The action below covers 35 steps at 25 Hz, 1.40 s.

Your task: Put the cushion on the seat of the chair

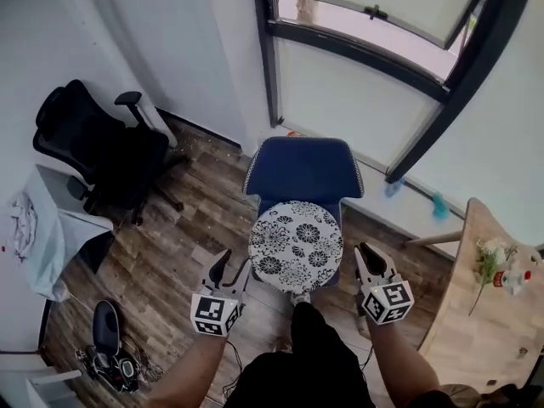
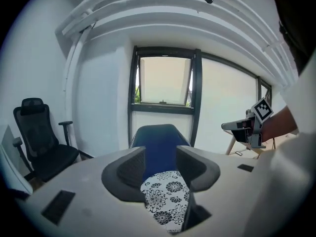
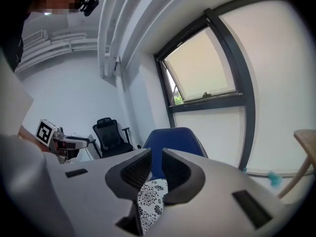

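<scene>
The round white cushion with black flowers lies flat on the seat of the blue chair, which stands under the window. My left gripper is off the cushion's near left edge, jaws apart and empty. My right gripper is off its near right edge, with a narrow gap and nothing in it. In the left gripper view the cushion and chair show through the gripper. The right gripper view shows the cushion below the gripper, not touching it.
A black office chair stands at the left on the wood floor. A wooden table with a small plant is at the right. A white desk with cloth and a dark bag are at the near left. The person's leg is before the chair.
</scene>
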Each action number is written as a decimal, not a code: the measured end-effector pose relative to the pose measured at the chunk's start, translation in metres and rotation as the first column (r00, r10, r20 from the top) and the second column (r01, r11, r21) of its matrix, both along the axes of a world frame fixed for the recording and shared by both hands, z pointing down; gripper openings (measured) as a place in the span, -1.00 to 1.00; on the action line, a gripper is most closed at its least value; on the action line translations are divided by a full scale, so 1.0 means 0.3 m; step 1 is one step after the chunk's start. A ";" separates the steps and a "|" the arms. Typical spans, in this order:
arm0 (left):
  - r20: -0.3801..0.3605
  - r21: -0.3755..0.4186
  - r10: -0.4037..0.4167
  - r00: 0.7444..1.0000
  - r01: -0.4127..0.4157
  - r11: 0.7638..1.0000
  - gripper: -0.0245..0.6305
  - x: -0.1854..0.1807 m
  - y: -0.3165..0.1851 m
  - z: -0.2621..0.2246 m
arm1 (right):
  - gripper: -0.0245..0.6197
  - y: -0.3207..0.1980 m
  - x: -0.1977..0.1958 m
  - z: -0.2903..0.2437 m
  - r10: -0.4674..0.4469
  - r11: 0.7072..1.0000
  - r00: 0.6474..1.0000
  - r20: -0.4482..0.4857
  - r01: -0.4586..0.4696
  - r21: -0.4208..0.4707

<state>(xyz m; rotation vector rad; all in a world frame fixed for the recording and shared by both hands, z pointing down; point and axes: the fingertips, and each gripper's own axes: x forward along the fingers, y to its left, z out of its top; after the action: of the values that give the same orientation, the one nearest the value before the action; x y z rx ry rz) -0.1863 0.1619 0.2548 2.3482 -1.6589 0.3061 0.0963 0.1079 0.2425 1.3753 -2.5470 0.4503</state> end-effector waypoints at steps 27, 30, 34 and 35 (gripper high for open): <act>-0.056 0.261 0.025 0.998 -0.010 0.965 -0.91 0.030 0.239 -0.525 | -0.85 0.307 -0.019 -0.558 -0.047 0.968 0.999 -0.016 0.049 0.247; -0.055 0.264 0.022 0.998 -0.007 0.964 -0.91 0.026 0.226 -0.534 | -0.85 0.288 -0.012 -0.565 -0.046 0.966 0.999 -0.019 0.049 0.252; -0.049 0.271 0.014 0.999 0.000 0.962 -0.91 0.005 0.201 -0.558 | -0.85 0.256 -0.025 -0.575 -0.047 0.965 0.999 -0.012 0.049 0.256; -0.045 0.275 0.012 0.999 0.001 0.961 -0.91 -0.001 0.197 -0.564 | -0.85 0.250 -0.031 -0.577 -0.049 0.965 0.999 -0.011 0.050 0.258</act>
<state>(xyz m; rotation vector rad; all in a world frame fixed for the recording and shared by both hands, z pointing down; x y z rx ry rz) -0.1866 0.2209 0.0855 2.5338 -1.7725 0.0203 0.0871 0.1831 0.0693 1.3864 -2.7055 0.1069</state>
